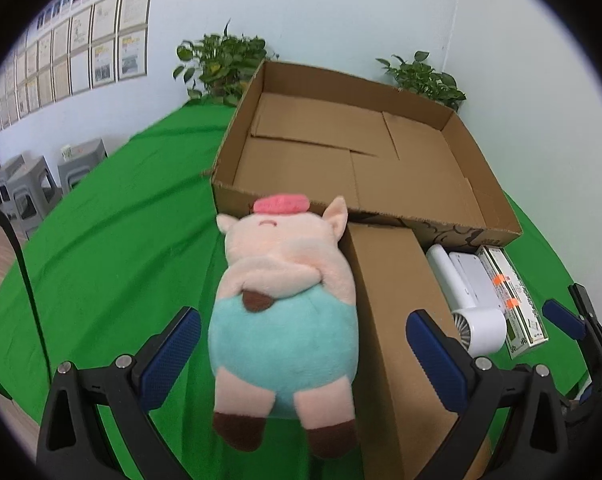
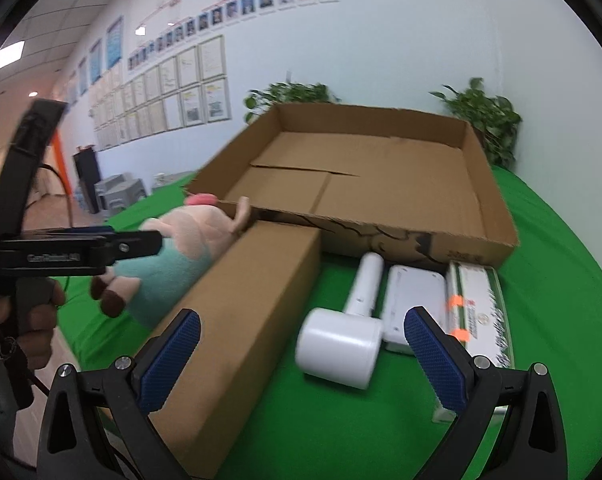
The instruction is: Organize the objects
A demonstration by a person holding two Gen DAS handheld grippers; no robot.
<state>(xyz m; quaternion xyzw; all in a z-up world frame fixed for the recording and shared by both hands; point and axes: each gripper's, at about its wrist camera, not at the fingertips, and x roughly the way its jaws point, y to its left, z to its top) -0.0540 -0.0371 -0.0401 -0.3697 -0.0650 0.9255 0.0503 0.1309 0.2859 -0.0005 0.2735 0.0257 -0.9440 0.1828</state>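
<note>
A plush pig (image 1: 285,320) with a teal belly and pink cap lies on its back on the green cloth, its head against the open shallow cardboard box (image 1: 341,152). My left gripper (image 1: 303,356) is open, and its blue pads (image 1: 173,356) straddle the pig's belly without squeezing it. Seen from the right wrist, the left gripper (image 2: 141,244) hovers over the pig (image 2: 173,252). My right gripper (image 2: 303,356) is open above a white hair dryer (image 2: 341,340), with nothing between its pads. It also shows at the right edge as the right gripper (image 1: 577,320).
A long closed cardboard box (image 2: 237,320) lies between pig and dryer. A flat white case (image 2: 413,300) and a green-white carton (image 2: 481,312) sit right of the dryer. Potted plants (image 1: 225,64) stand behind the open box (image 2: 381,168). A hand (image 2: 33,320) holds the left gripper.
</note>
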